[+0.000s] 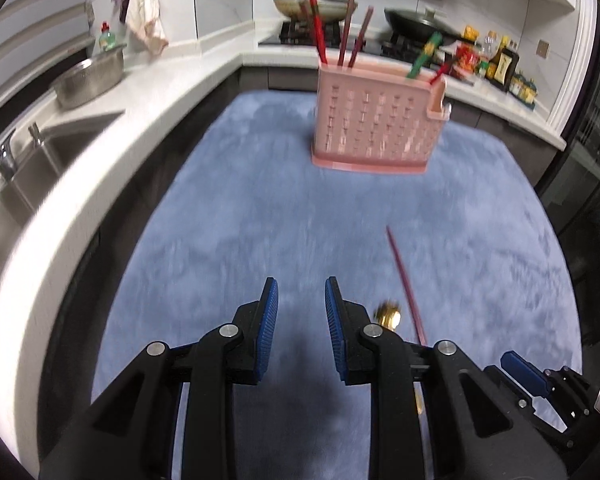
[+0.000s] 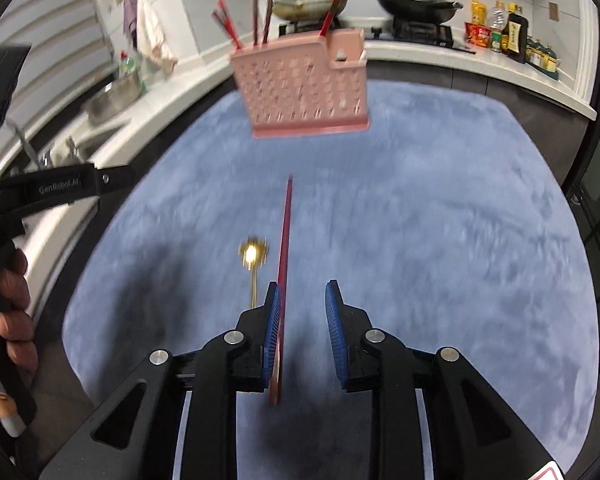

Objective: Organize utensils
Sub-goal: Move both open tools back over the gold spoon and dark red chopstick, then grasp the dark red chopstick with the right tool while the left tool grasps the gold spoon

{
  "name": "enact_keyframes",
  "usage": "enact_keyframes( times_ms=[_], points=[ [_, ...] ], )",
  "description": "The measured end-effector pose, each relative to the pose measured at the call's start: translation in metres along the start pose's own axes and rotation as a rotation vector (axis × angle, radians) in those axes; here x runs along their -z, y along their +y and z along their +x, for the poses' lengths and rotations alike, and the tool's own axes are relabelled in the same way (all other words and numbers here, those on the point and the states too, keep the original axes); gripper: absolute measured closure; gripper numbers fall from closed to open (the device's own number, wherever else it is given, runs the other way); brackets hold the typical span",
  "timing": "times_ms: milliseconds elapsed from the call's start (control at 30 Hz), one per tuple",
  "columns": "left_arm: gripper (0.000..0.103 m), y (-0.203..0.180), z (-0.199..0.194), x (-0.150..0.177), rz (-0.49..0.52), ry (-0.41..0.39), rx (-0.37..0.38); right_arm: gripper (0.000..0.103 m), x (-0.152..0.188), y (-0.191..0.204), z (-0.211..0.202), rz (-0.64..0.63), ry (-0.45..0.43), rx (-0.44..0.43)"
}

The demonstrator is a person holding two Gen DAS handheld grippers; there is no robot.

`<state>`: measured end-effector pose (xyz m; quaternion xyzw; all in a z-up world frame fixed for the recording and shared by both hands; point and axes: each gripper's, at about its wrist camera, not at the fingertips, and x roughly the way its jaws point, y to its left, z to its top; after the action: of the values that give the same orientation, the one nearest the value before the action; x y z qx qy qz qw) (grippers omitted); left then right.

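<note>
A pink slotted utensil holder [image 1: 376, 124] [image 2: 304, 88] stands at the far side of the blue mat [image 1: 260, 220], with red and brown chopsticks and a green-handled utensil upright in it. My left gripper [image 1: 302, 292] is open over bare mat with nothing between its pads. A red chopstick [image 1: 404, 280] [image 2: 285, 248] and a gold spoon [image 1: 389, 316] [image 2: 253, 258] are just to its right. My right gripper [image 2: 302, 296] is open. The chopstick runs along its left pad, well apart from the right pad. I cannot tell if the chopstick rests on the mat.
A white counter [image 1: 112, 152] curves round the left with a sink [image 1: 40, 168] and a steel bowl [image 1: 90, 80]. Behind the holder is a stove with pans [image 2: 416, 4] and bottles [image 2: 512, 36]. A hand [image 2: 12, 320] holds the left gripper's black body [image 2: 60, 184].
</note>
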<state>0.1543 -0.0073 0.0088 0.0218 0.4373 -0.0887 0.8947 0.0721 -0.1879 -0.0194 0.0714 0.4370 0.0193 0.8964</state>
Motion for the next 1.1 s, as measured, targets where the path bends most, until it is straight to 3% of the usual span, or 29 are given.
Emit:
enact_keyframes(
  times_ms=[333, 667, 767, 933, 1033, 1100],
  points=[
    [0.080, 0.007, 0.014, 0.046, -0.024, 0.075, -0.011, 0.079, 0.044, 0.013, 0.021, -0.014, 0.080, -0.013],
    [0.079, 0.005, 0.024, 0.070, -0.020, 0.114, -0.022, 0.079, 0.052, 0.018, 0.034, -0.022, 0.106, -0.016],
    [0.071, 0.005, 0.025, 0.074, -0.022, 0.117, -0.022, 0.079, 0.054, 0.017, 0.037, -0.023, 0.110, -0.008],
    [0.070, 0.001, 0.026, 0.078, -0.008, 0.120, -0.023, 0.087, 0.055, 0.013, 0.039, -0.016, 0.107, 0.002],
    [0.070, -0.002, 0.028, 0.079, -0.002, 0.128, -0.018, 0.096, 0.055, 0.011, 0.040, -0.012, 0.106, 0.008],
    [0.070, -0.004, 0.028, 0.080, 0.005, 0.129, -0.013, 0.096, 0.054, 0.007, 0.040, -0.001, 0.106, 0.005]
  ],
)
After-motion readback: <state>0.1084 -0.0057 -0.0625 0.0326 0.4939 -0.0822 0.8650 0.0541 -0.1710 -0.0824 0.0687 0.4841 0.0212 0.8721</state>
